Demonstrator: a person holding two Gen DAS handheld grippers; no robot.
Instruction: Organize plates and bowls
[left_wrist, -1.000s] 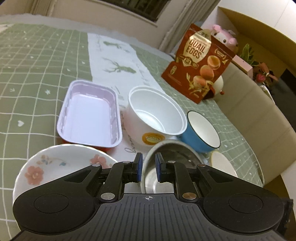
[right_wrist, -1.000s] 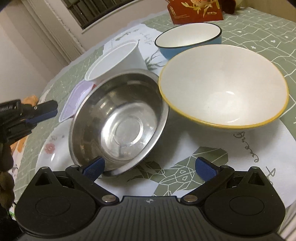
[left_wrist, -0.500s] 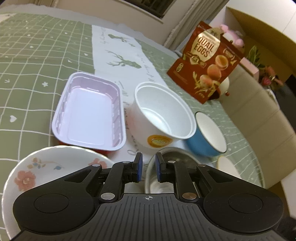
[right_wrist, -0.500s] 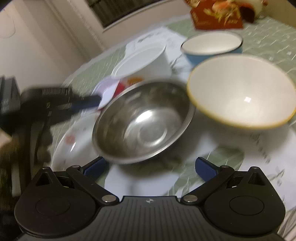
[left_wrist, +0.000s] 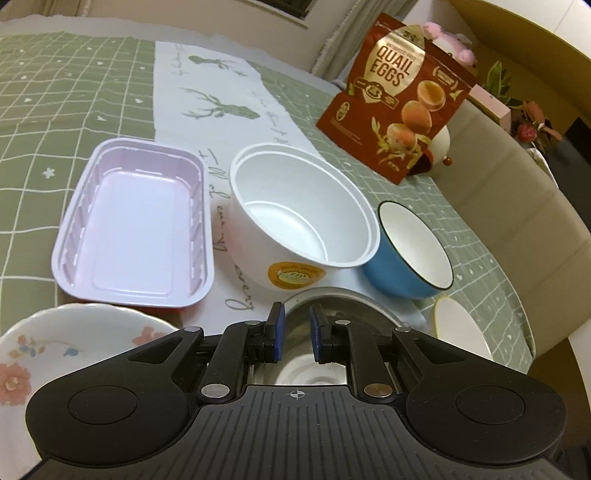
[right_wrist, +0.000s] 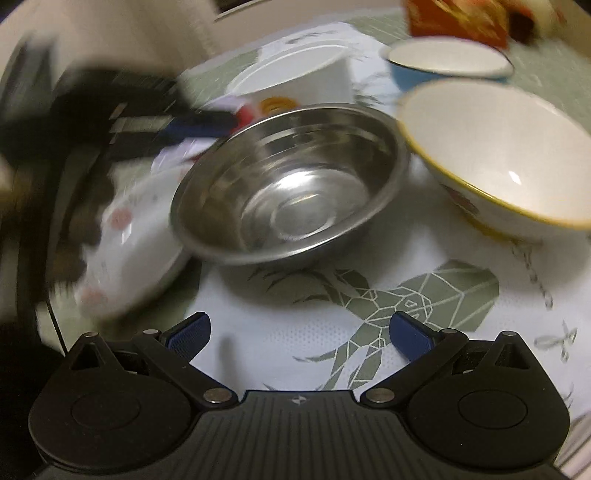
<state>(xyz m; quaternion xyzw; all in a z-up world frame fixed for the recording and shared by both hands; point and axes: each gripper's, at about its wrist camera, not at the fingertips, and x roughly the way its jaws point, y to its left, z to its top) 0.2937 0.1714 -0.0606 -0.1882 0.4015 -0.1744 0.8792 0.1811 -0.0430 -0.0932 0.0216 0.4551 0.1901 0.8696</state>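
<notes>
Four bowls (right_wrist: 288, 199), one plate (right_wrist: 133, 240), one tray (left_wrist: 136, 221).

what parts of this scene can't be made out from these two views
- Steel bowl, left wrist view: near part hidden behind the left gripper.
- Floral plate, left wrist view: cut off by the left edge and the gripper body.
- Left gripper, right wrist view: smeared by motion blur.
- Quail eggs bag, right wrist view: cut by the top edge, blurred.

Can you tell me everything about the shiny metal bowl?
The metal bowl is round, silvery and looks like steel, with a flat ringed bottom and nothing inside. It sits upright on the white runner, between the flowered plate and the yellow-rimmed bowl. The plate seems to touch its side; blur hides that. No gripper holds it.
</notes>
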